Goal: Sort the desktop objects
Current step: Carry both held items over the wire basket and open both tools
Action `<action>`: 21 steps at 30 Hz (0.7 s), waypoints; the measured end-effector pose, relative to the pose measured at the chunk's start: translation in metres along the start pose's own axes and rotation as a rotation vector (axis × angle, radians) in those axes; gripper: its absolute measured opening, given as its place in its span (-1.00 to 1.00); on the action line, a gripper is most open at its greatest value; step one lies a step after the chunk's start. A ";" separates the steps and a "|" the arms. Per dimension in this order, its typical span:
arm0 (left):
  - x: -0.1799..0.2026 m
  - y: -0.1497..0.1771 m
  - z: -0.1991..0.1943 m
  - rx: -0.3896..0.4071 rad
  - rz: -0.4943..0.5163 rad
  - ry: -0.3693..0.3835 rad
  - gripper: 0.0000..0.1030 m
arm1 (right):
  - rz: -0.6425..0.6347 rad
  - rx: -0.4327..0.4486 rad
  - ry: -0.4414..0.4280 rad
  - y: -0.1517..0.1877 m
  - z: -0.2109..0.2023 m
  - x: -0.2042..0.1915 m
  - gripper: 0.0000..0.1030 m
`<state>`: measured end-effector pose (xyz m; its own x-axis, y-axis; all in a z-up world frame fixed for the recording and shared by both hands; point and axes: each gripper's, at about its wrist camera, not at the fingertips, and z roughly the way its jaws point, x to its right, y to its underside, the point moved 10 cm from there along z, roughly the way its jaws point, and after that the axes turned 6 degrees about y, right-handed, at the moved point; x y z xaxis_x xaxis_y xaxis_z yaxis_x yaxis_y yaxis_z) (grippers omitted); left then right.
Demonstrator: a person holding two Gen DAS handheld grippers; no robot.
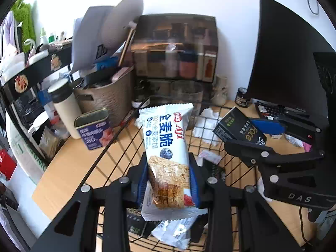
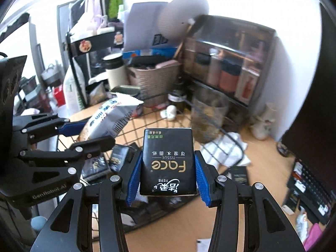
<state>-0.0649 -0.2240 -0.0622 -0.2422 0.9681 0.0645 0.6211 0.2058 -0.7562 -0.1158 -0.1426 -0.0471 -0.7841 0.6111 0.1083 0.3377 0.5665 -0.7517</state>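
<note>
A: Left wrist view?
B: Left gripper [image 1: 169,180] clenched on a white snack bar packet [image 1: 167,145], jaws pinching its lower part, packet upright above the black wire basket [image 1: 117,138] on the wooden tabletop [image 1: 69,168]. More packets lying in the basket beneath. Right gripper [image 1: 271,138] off to the right, carrying a black tissue pack [image 1: 239,128].

A: Right wrist view?
B: Jaws grasping the tissue pack [image 2: 168,161] by both sides, blue pads [image 2: 134,178] pressed against it, over the basket [image 2: 210,126]. Left gripper [image 2: 84,134] at left with the snack packet [image 2: 109,115].
</note>
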 end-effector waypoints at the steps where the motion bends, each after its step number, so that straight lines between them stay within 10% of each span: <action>1: -0.003 0.002 0.000 -0.002 -0.004 -0.004 -0.28 | -0.007 -0.004 -0.003 0.001 0.002 -0.003 -0.10; 10: -0.009 0.007 0.000 -0.005 -0.025 -0.012 -0.22 | 0.000 0.000 -0.020 0.005 0.003 -0.006 -0.10; 12: -0.009 0.005 -0.003 0.008 -0.033 -0.015 0.31 | 0.000 0.011 -0.007 0.004 0.002 -0.004 0.18; 21: -0.009 0.001 -0.008 0.027 -0.047 0.007 0.37 | 0.039 0.027 -0.010 -0.002 -0.004 0.007 0.20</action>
<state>-0.0562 -0.2313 -0.0588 -0.2660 0.9583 0.1049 0.5886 0.2476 -0.7696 -0.1193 -0.1373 -0.0423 -0.7758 0.6268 0.0722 0.3540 0.5272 -0.7725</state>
